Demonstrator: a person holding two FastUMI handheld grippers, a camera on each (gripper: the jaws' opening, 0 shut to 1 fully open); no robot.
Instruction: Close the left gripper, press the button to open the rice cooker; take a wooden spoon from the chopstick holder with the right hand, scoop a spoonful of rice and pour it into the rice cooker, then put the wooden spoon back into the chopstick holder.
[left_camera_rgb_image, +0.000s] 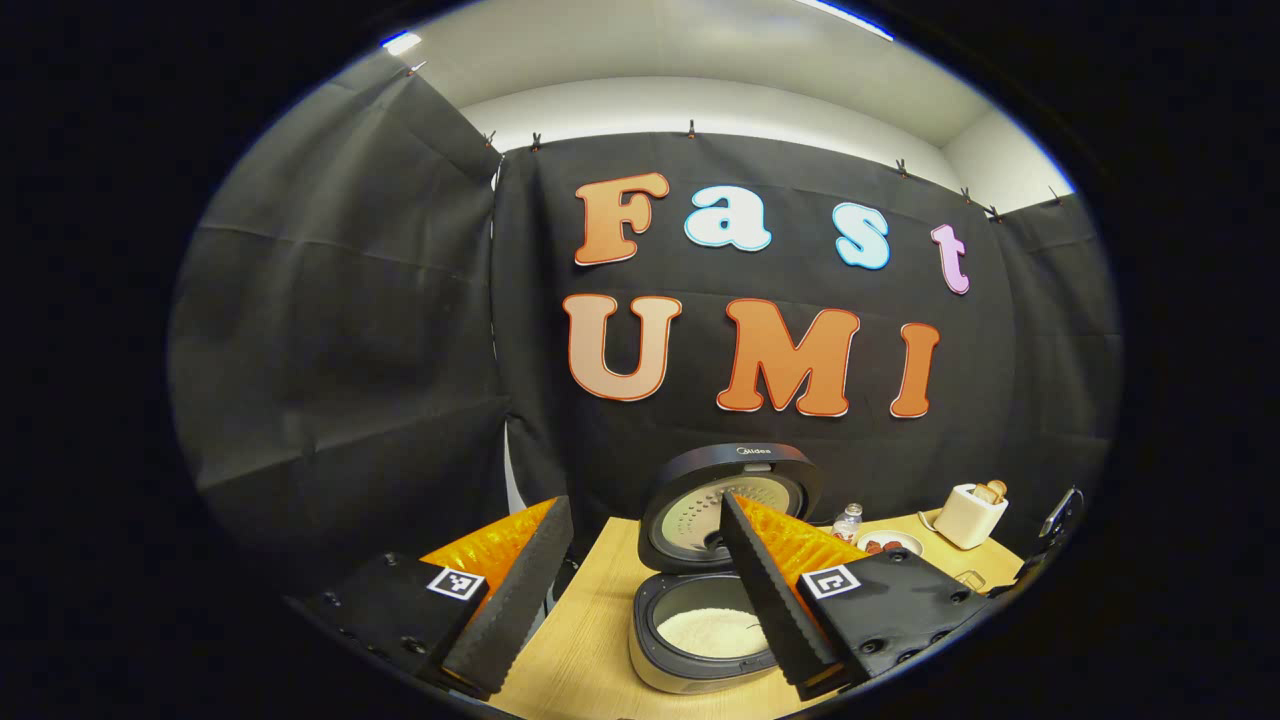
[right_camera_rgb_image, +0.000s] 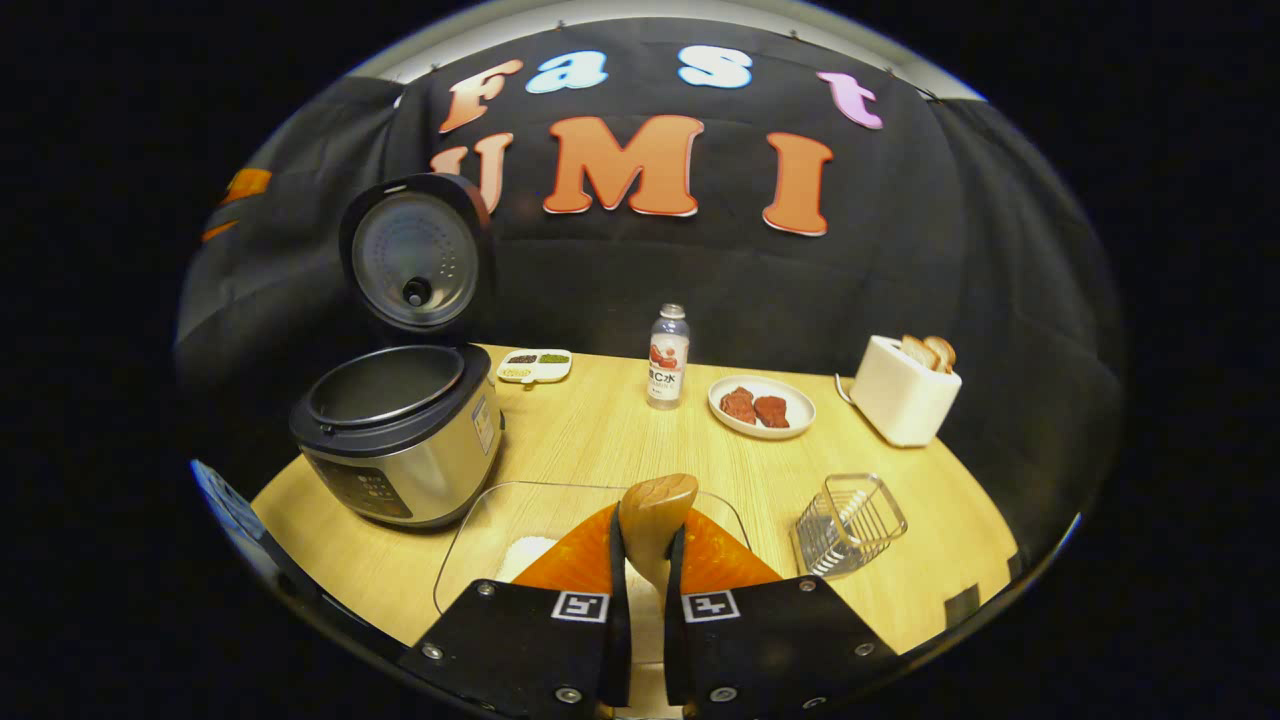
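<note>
The right gripper (right_camera_rgb_image: 648, 580) has its jaws clamped on the light wooden spoon (right_camera_rgb_image: 655, 520), whose handle is hidden, above the clear glass rice tray (right_camera_rgb_image: 480, 530). The left gripper (left_camera_rgb_image: 640, 590) jaws stand apart, hiding part of the open silver rice cooker (left_camera_rgb_image: 700, 630).

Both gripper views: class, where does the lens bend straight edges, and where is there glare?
Left gripper view: the black cloth wall's top edge bows, and a ceiling light glares. Right gripper view: the light wooden table's near edge curves; the silver rice cooker's open lid shows soft sheen.
</note>
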